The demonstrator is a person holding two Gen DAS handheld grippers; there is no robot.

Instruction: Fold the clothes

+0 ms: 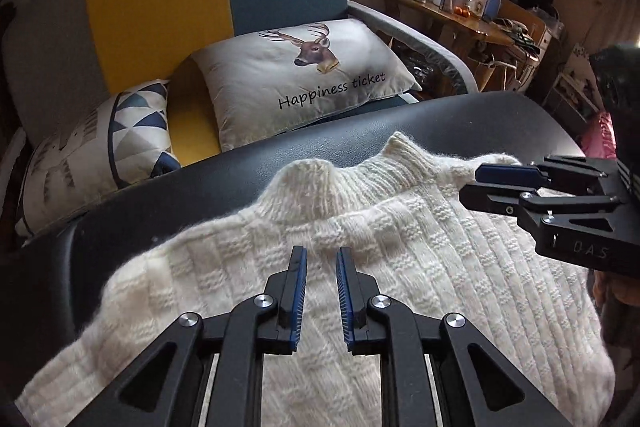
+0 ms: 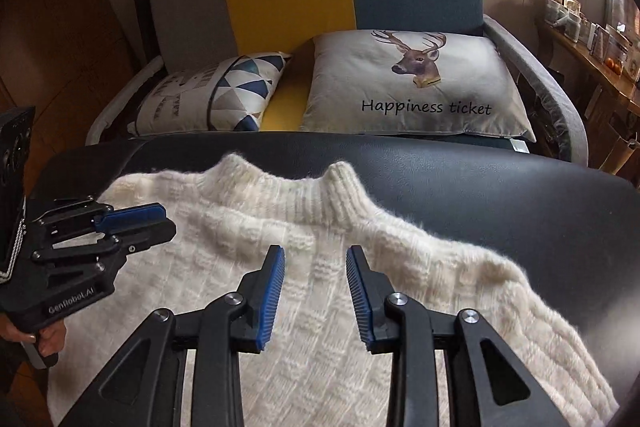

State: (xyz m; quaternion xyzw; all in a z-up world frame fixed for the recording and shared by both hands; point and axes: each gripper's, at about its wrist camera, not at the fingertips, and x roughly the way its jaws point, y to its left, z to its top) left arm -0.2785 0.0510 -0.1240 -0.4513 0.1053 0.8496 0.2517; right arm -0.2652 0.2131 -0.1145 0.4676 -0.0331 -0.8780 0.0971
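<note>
sweater (image 1: 360, 267): I'm seeing cream chunky knit, ribbed collar facing the sofa, fuzzy edges, lying flat on dark padded table (image 1: 460, 119)
left gripper (image 1: 322, 291): I'm hovering it over the chest, fingers parted, gripping nothing
right gripper (image 2: 316, 291): fingers spread, empty, hanging above the knit

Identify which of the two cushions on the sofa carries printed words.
The grey rectangular cushion with the deer head, on the sofa's blue side, reads "Happiness ticket". The smaller white cushion with blue and grey triangles beside it shows no readable words.
</note>
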